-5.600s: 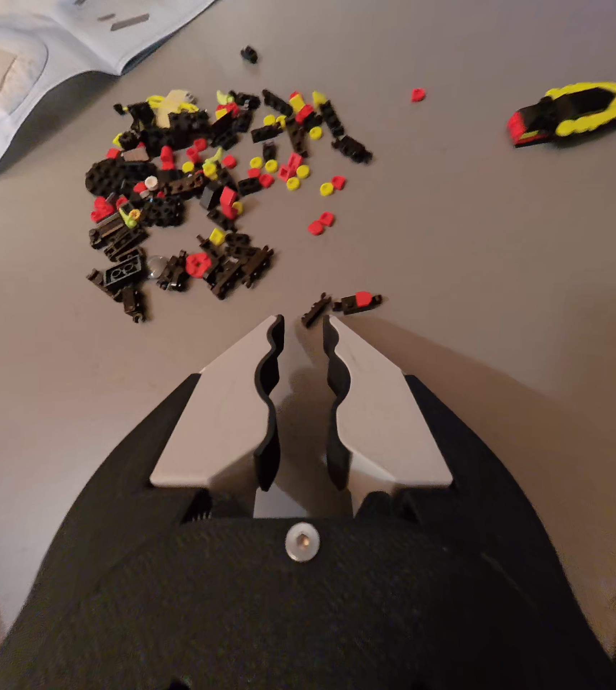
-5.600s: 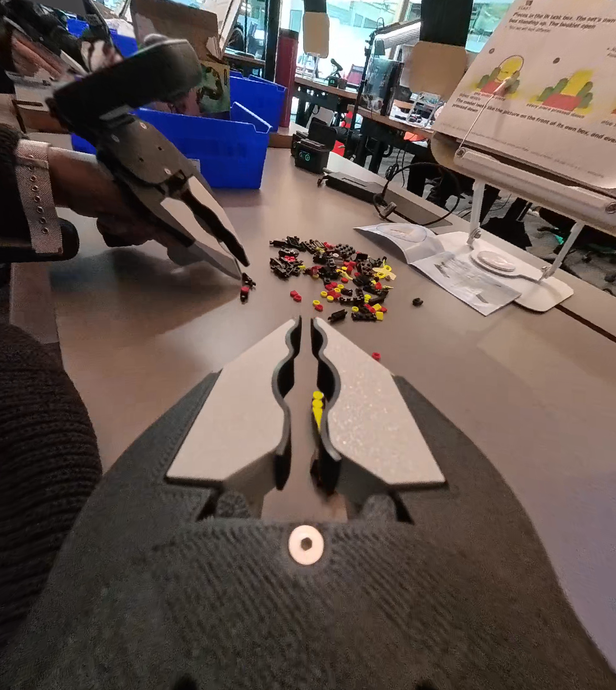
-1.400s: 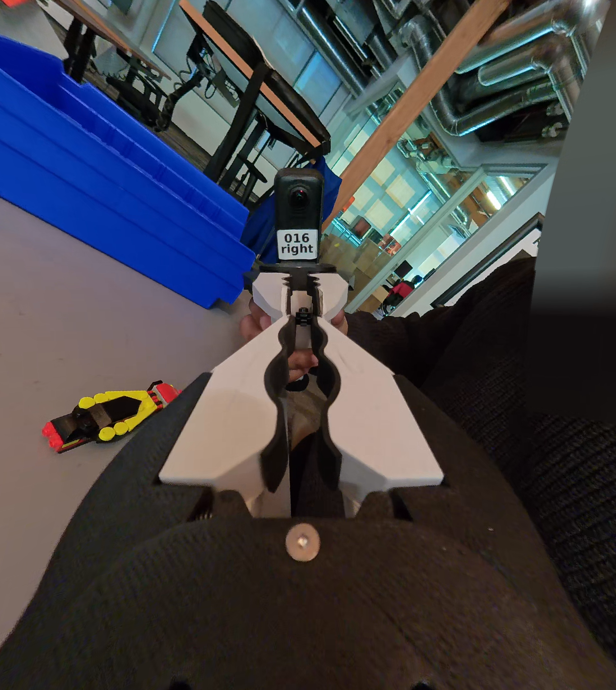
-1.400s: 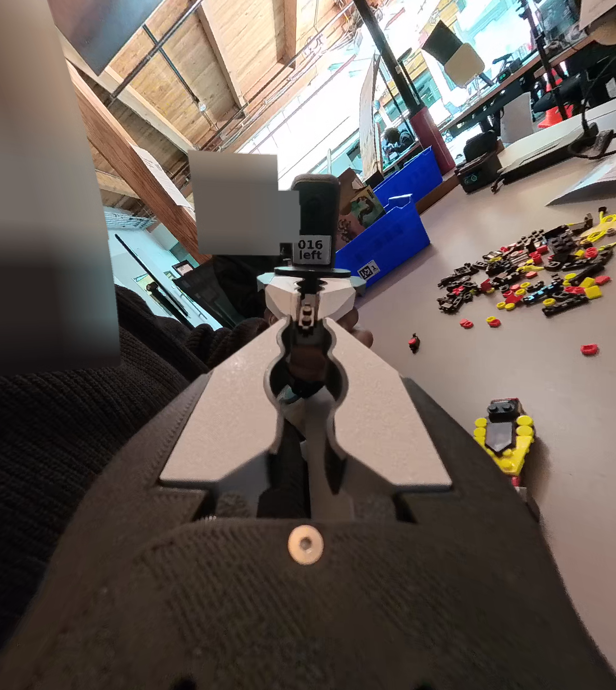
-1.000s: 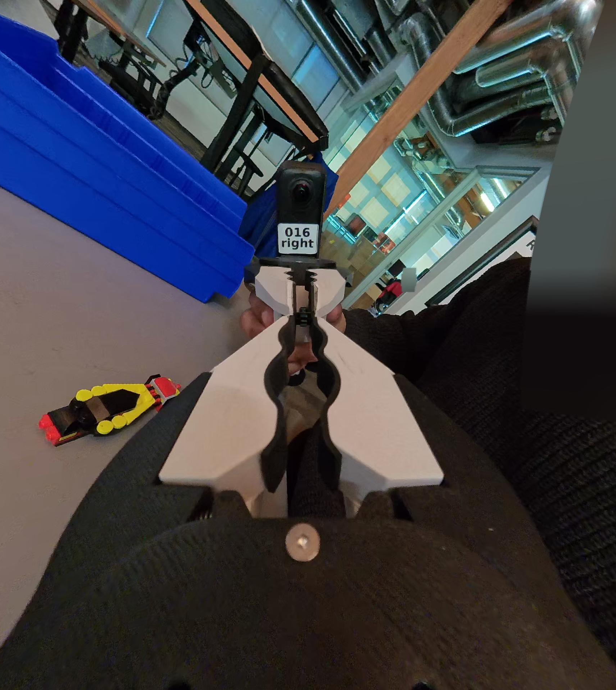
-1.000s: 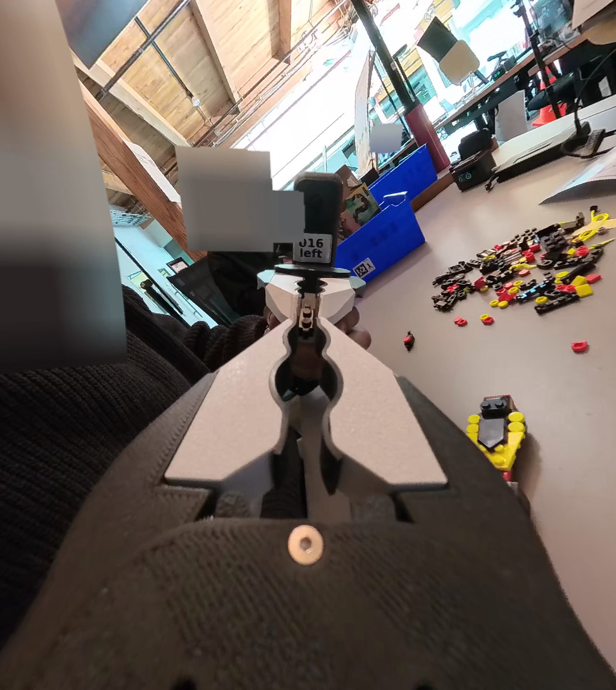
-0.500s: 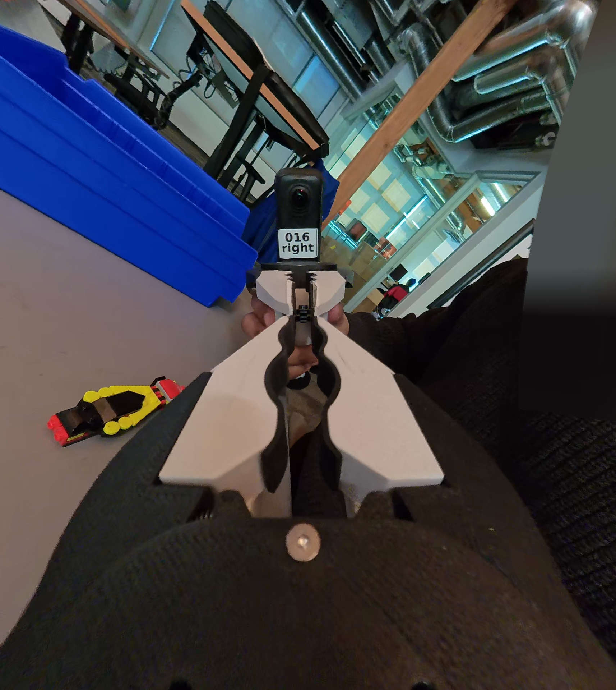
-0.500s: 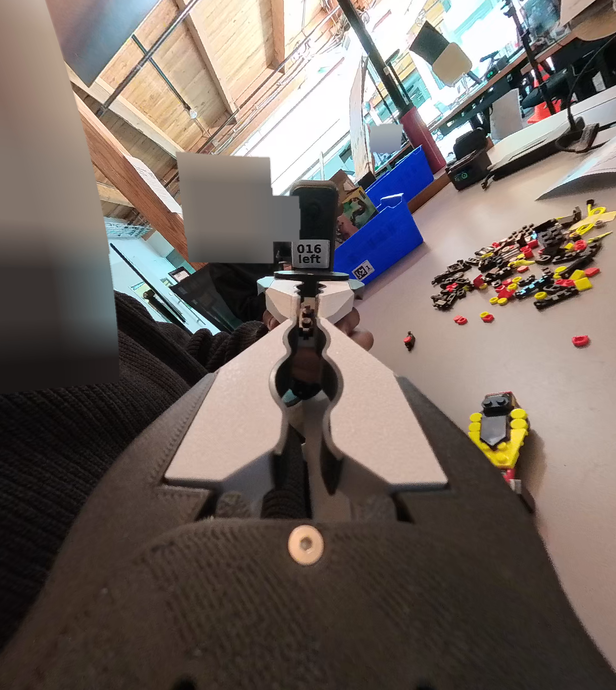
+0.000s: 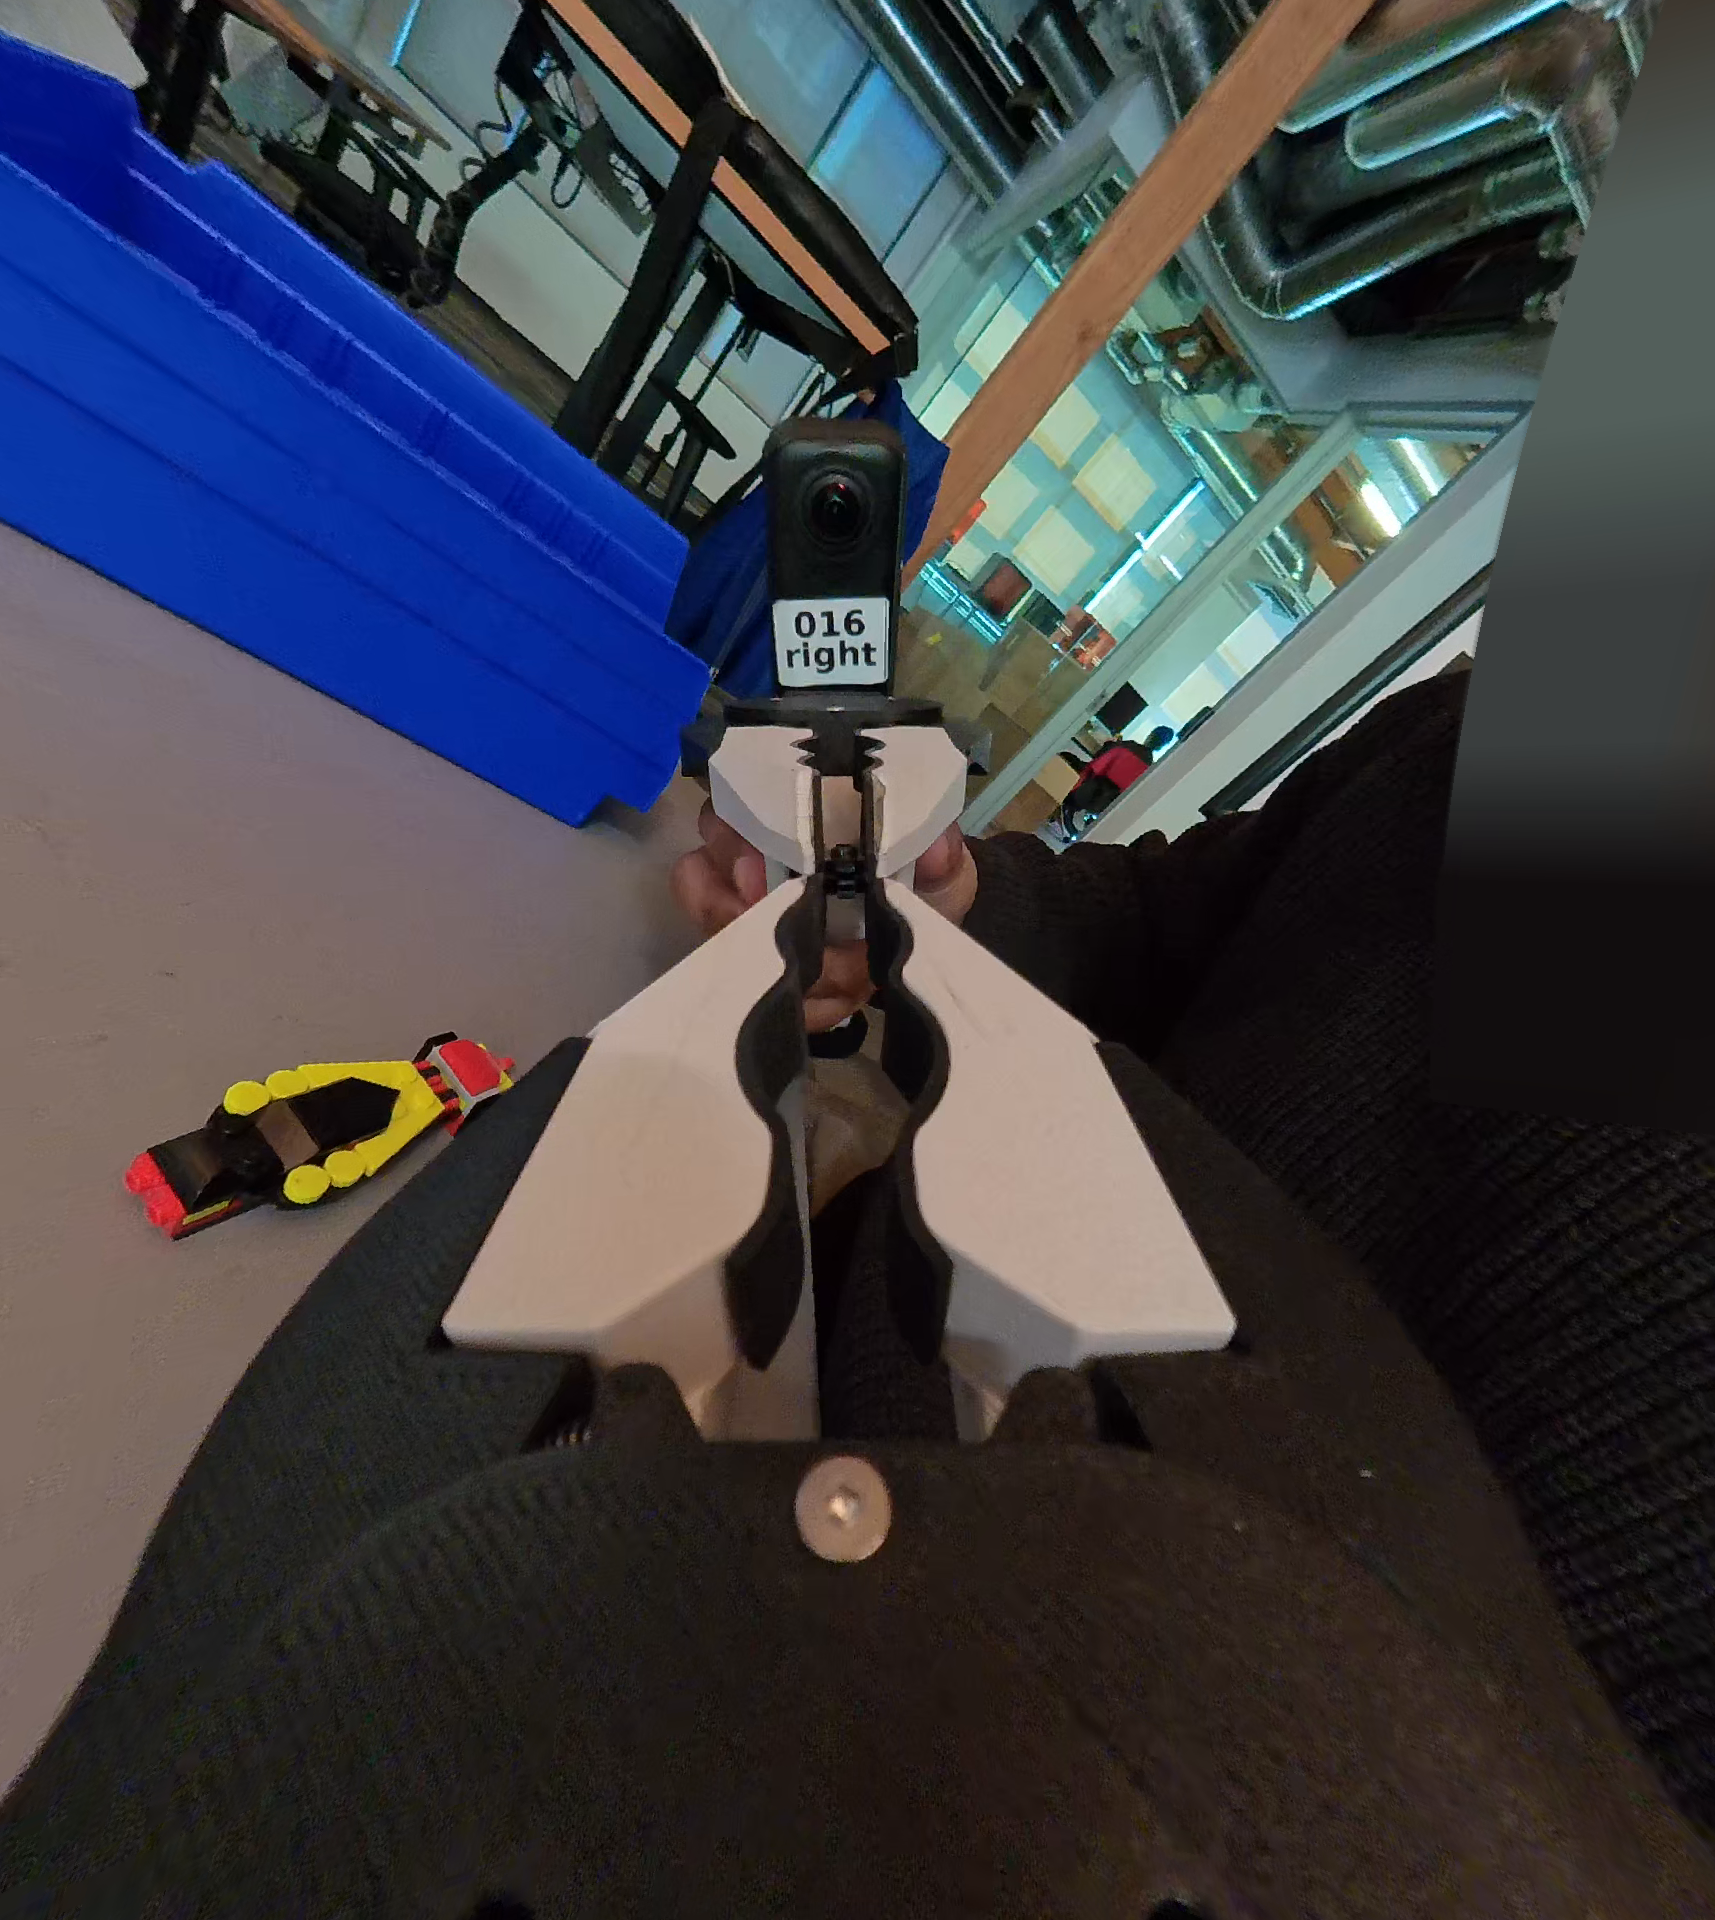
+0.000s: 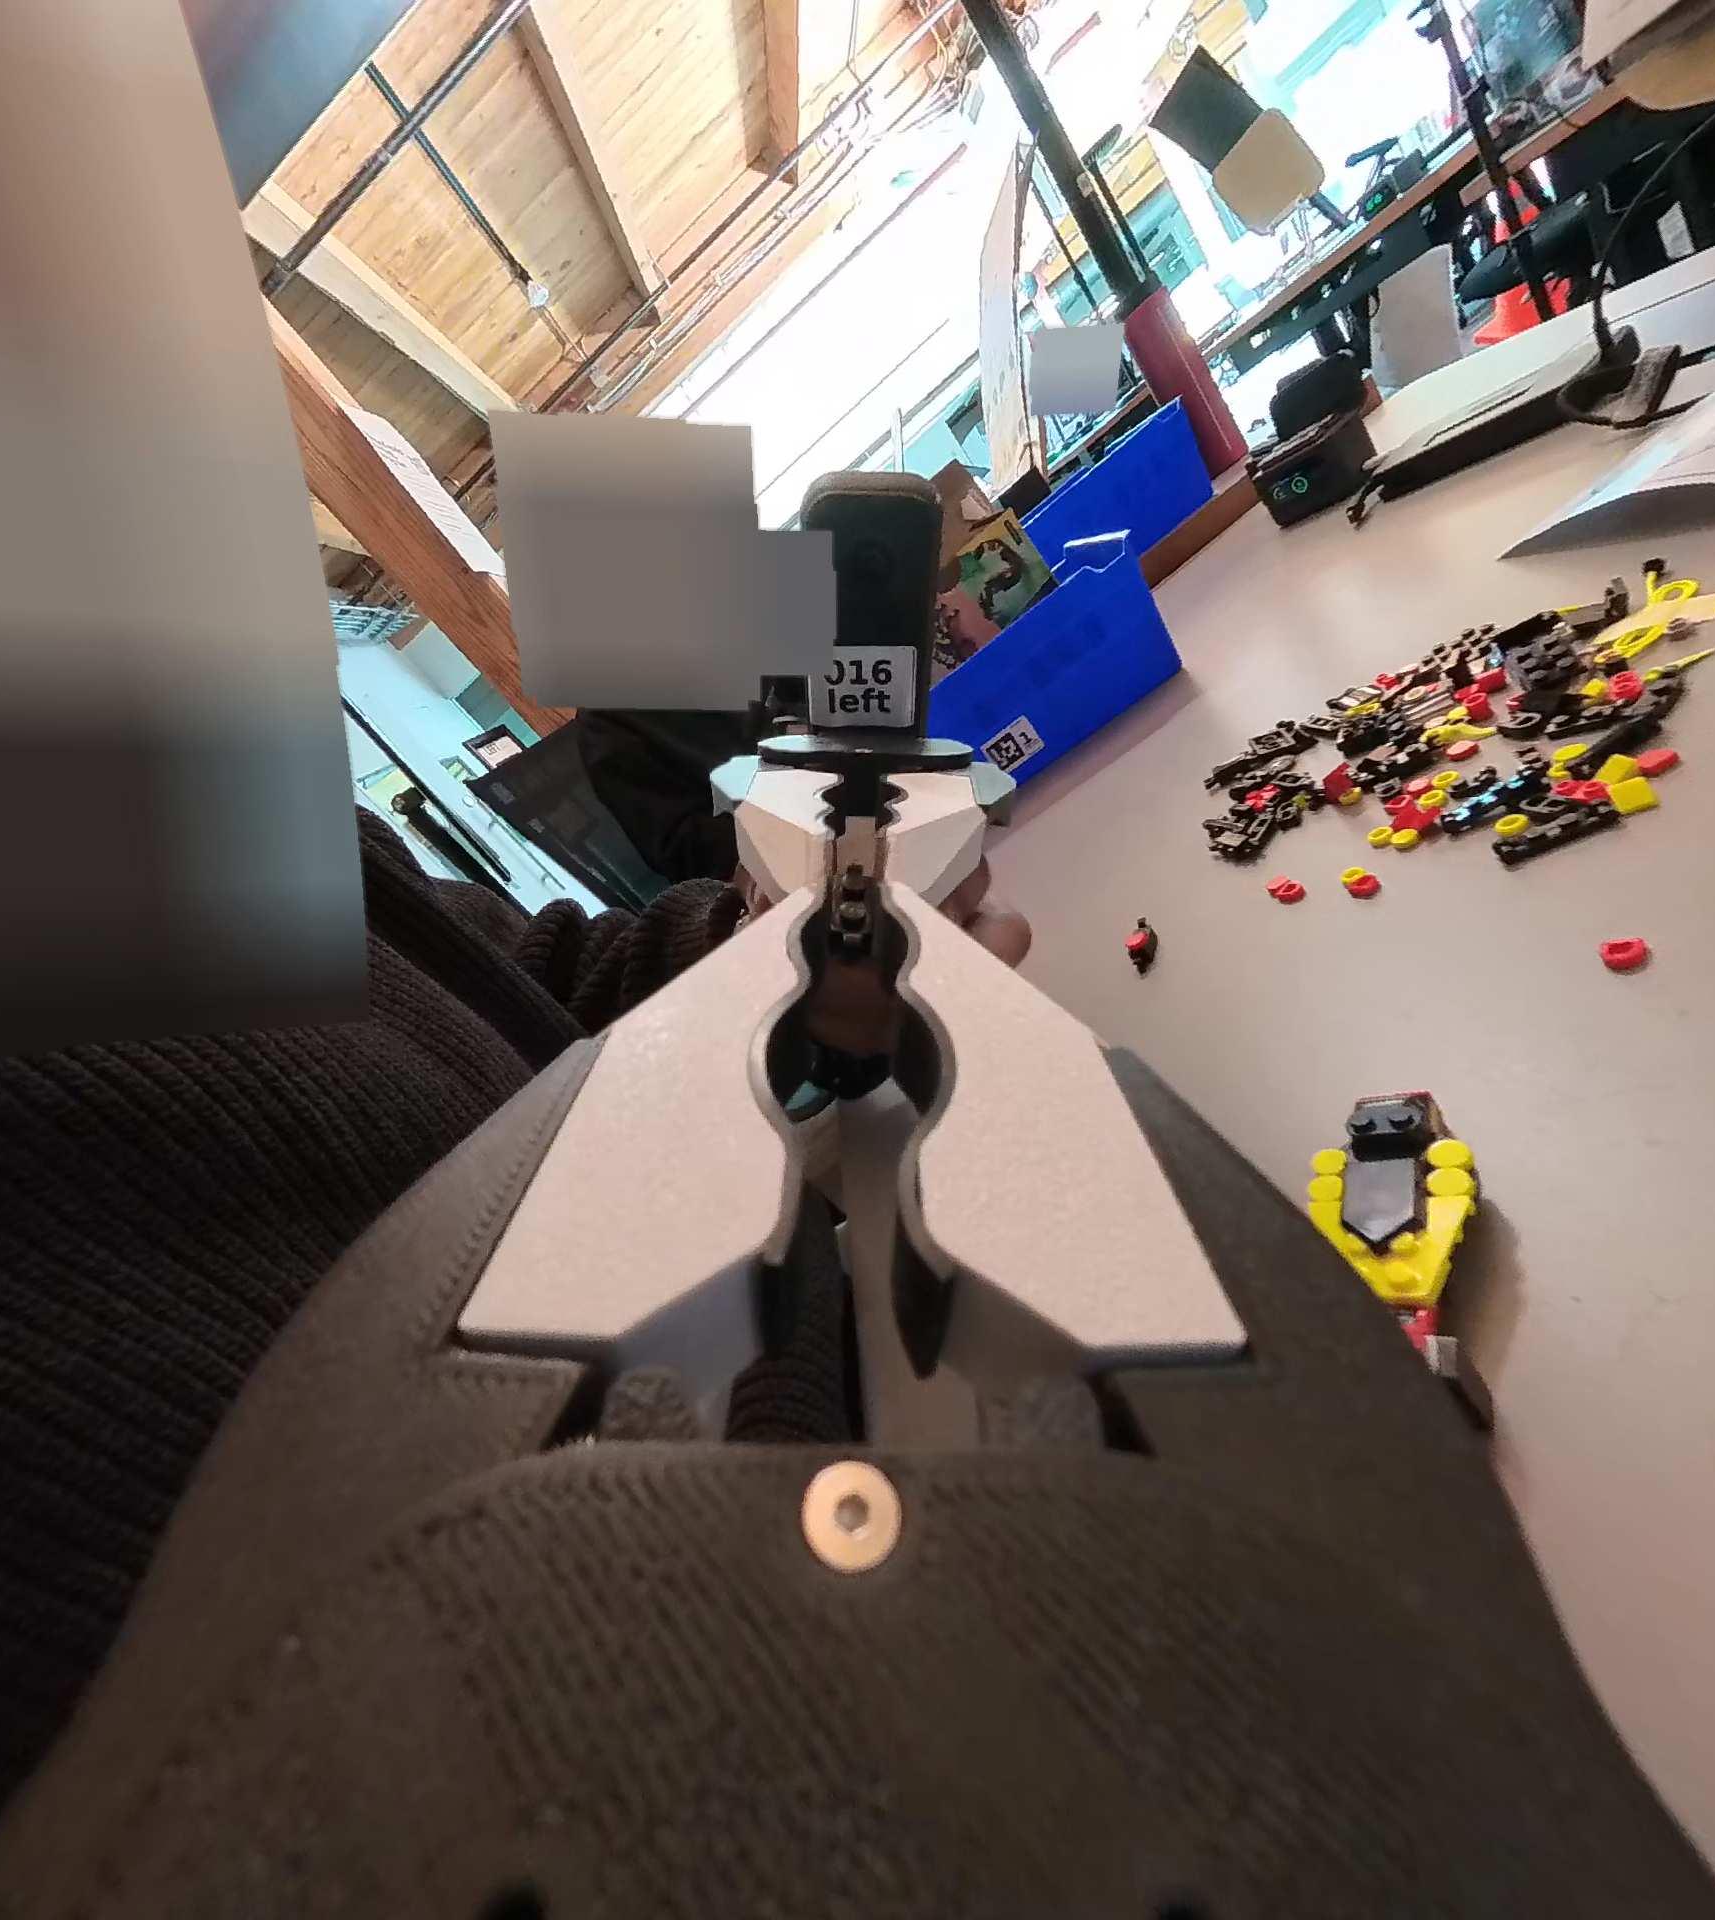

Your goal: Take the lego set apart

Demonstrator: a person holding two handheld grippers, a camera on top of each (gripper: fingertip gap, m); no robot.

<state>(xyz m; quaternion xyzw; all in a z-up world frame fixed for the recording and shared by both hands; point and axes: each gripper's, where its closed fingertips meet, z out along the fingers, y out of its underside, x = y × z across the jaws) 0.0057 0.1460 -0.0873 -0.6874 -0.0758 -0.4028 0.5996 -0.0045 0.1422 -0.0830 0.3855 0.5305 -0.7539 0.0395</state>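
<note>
1. Left wrist view: my left gripper (image 9: pixel 837 902) is raised off the grey table (image 9: pixel 157 883) and points straight at my right gripper (image 10: pixel 848 920), tip to tip
2. My left claw is clenched almost fully, with only a thin slit between the pads; a small black lego piece (image 9: pixel 840 858) sits right at the tips, where the two grippers meet
3. My right claw is clenched the same way, and in the right wrist view that black piece shows in the narrow gap at its tips, so both claws pinch it from opposite ends
4. The piece is too small for me to make out its shape
5. The rest of the lego car (image 9: pixel 313 1127), yellow and black with red ends, lies flat on the table below and beside the grippers, apart from both
6. The pile of loose lego pieces (image 10: pixel 1455 748), black, red and yellow, lies farther off on the table, well apart from the car
7. A few strays lie between pile and car, among them a red stud (image 10: pixel 1624 953) and a black-and-red bit (image 10: pixel 1139 943)
8. Blue bins (image 9: pixel 261 436) stand along the table's far edge
9. An open booklet (image 10: pixel 1663 468) lies beyond the pile
10. My black knit sleeve (image 9: pixel 1559 1351) fills the right side of the left wrist view
</note>
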